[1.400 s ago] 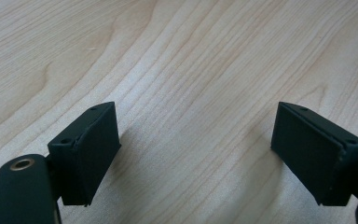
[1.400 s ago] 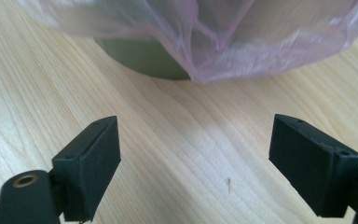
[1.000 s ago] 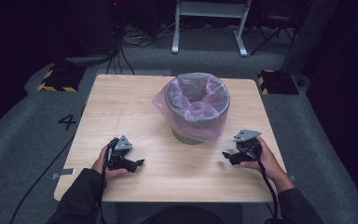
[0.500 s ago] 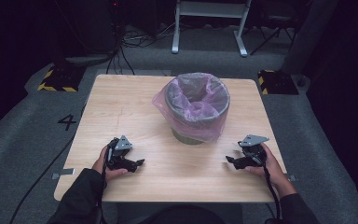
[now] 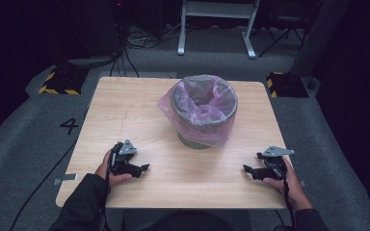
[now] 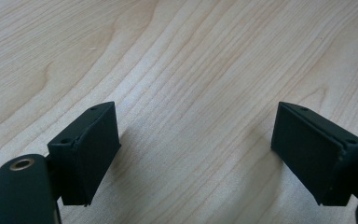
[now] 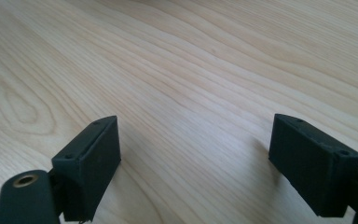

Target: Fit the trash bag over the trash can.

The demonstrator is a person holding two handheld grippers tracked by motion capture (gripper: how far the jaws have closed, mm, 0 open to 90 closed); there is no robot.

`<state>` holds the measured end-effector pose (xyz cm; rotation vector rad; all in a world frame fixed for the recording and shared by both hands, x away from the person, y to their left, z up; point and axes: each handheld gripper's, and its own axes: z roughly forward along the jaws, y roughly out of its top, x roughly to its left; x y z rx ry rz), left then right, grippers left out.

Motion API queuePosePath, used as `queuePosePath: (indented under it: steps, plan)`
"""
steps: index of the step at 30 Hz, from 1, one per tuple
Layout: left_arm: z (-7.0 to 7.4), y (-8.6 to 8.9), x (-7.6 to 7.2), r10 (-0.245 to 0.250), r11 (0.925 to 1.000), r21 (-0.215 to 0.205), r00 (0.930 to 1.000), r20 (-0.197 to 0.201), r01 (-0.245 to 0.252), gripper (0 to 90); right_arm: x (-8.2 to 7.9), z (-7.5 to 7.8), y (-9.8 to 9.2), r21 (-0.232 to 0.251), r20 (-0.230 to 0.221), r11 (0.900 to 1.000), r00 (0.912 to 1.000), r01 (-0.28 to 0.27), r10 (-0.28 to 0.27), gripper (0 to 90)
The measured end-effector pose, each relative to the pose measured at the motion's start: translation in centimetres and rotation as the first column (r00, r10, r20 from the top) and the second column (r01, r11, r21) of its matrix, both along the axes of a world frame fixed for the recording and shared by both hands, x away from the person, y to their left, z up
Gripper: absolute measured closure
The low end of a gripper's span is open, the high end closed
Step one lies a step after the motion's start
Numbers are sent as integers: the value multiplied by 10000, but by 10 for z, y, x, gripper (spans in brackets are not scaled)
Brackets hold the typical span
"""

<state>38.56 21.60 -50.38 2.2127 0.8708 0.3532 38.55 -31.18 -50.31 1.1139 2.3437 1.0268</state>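
Since a second ago my right gripper has slid toward the table's near right corner and sunk lower, while my left gripper has kept its place near the front left; both sets of jaws stand wide apart over bare wood, gripping nothing; the bin with its pink liner sits upright mid-table, well apart from both.
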Motion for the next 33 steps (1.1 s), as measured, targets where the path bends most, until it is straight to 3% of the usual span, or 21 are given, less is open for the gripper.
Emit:
queuePosePath:
  steps: [7,13,33]
  plan:
    - [0,0,0,0,10000,0,10000,1,0,150,-6,0,-17,16,-8,9971,9971,763,-763,169]
    - [0,-1,1,53,10000,16,10000,15,-53,150,-9,0,-39,29,-22,9852,9852,1713,-1713,169]
    - [0,-1,1,17,10000,5,10000,17,-17,150,-6,0,-40,-16,-18,9819,9819,1894,-1894,154]
